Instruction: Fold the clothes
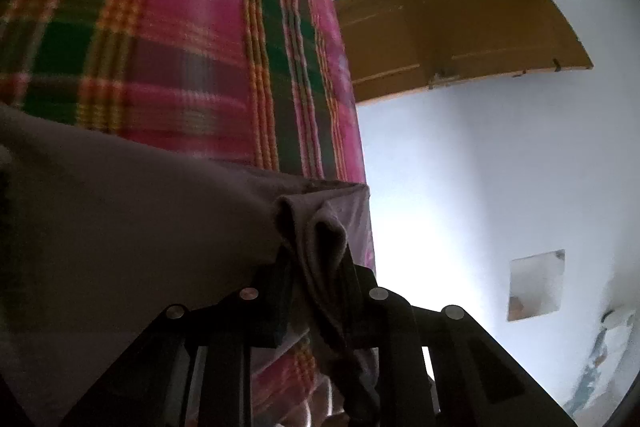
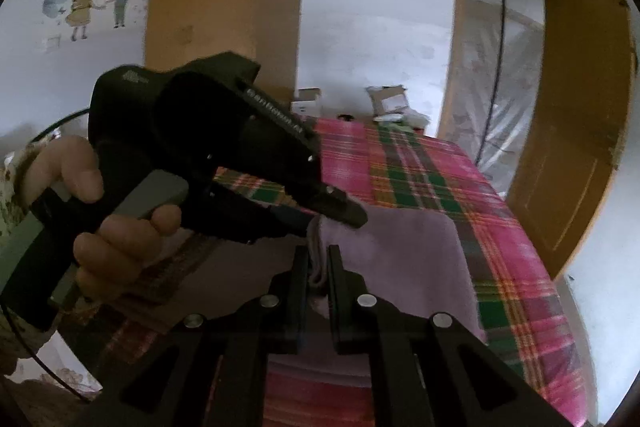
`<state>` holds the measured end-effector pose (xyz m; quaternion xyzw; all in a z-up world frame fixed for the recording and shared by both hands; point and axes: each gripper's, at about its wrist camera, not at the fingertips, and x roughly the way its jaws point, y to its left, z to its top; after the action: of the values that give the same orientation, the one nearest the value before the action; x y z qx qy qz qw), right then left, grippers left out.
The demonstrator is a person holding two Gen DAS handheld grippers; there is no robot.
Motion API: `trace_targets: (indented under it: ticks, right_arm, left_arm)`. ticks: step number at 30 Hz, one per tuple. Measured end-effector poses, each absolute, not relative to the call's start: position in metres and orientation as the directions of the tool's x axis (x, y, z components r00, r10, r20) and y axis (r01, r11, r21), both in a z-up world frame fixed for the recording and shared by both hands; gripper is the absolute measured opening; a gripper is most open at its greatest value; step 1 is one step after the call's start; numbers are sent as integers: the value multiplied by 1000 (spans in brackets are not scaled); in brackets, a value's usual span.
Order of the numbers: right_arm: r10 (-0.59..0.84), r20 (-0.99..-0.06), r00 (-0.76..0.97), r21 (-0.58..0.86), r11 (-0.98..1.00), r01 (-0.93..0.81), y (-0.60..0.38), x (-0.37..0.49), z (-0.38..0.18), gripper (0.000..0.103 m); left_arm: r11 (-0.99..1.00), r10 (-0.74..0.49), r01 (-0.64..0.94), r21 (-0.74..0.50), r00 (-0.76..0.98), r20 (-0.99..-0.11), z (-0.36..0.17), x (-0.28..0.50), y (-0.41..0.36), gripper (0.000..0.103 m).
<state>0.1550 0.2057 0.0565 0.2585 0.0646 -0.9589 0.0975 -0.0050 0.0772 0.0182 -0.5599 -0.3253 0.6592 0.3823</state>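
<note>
Right wrist view: lilac garment [image 2: 416, 267] clamped by both grippers above the plaid bed cover [image 2: 500, 219].

The right gripper [image 2: 319, 269] and left gripper [image 2: 336, 215] are closed on one bunched edge; an open wooden door [image 2: 568, 131] and white walls are shown.

Lilac garment [image 2: 416, 259], bunched edge lifted

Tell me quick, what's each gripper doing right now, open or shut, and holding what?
Left gripper: closed on a bunched edge of the lilac cloth.
Right gripper: closed on the same lilac cloth, beside the left gripper.
</note>
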Motion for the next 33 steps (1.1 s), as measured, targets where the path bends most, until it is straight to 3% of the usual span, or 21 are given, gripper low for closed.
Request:
trace_targets:
  ticks: [20,29,33]
  right_arm:
    - [-294,-598,-746,81,-948,308,175,124,13,9]
    - [-322,-619,-716,112,-939,325,177,123,6,12]
    - [-329,-631,-703,108,-934,341,179,125,9,14]
  left_arm:
    - [-686,724,-77,-723,-163,-670,0,-13,45,19]
    - [-677,727,-50,-734,-198,-657,5,-14,43,19]
    - [-693,698,-53,-719,-302,-649,24,-7,29,19]
